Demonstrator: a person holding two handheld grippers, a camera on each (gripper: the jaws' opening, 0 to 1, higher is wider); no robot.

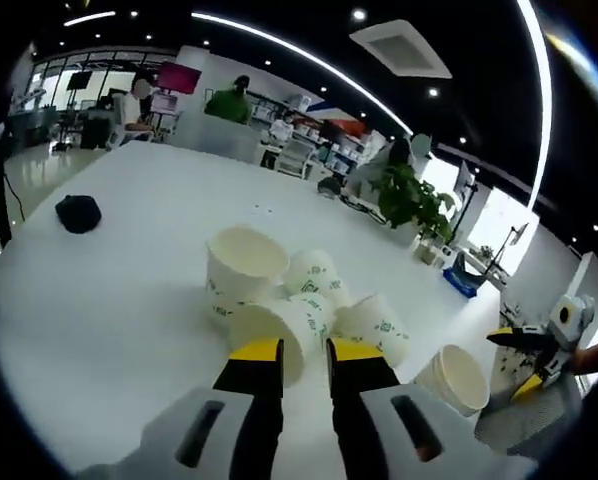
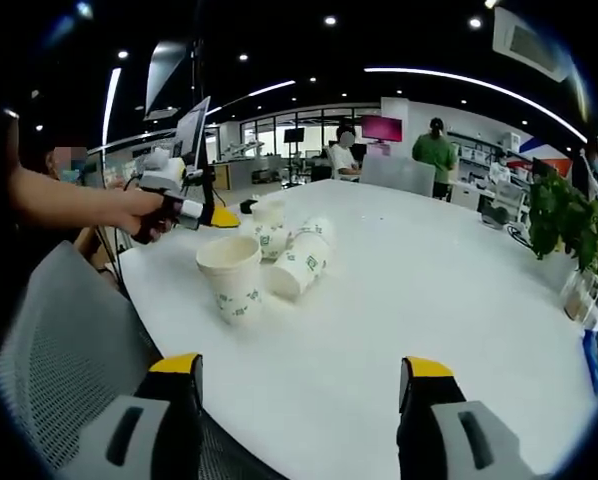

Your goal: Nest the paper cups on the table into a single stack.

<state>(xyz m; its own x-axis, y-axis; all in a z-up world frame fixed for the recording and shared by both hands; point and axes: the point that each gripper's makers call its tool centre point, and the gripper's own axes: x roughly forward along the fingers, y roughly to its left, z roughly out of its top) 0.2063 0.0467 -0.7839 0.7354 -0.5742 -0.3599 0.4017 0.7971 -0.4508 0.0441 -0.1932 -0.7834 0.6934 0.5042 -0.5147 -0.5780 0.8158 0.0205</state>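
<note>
Several white paper cups with green print lie clustered on the white table (image 1: 129,300). One wide cup (image 1: 241,270) stands upright, and three smaller cups (image 1: 314,272) lie on their sides beside it. My left gripper (image 1: 304,350) has its jaws a narrow gap apart, right at the rim of the nearest lying cup (image 1: 279,330), with table showing between them. Another upright cup (image 1: 457,378) (image 2: 231,275) stands apart, towards my right gripper (image 1: 524,345). That right gripper (image 2: 301,368) is wide open over the table edge, holding nothing. A hand holds the left gripper (image 2: 214,215) beside the cluster (image 2: 299,262).
A black object (image 1: 78,212) lies on the table far left. A potted plant (image 1: 414,195) (image 2: 564,215) stands at the table's far end. A grey mesh chair (image 2: 59,350) sits at the near edge. People and desks fill the background.
</note>
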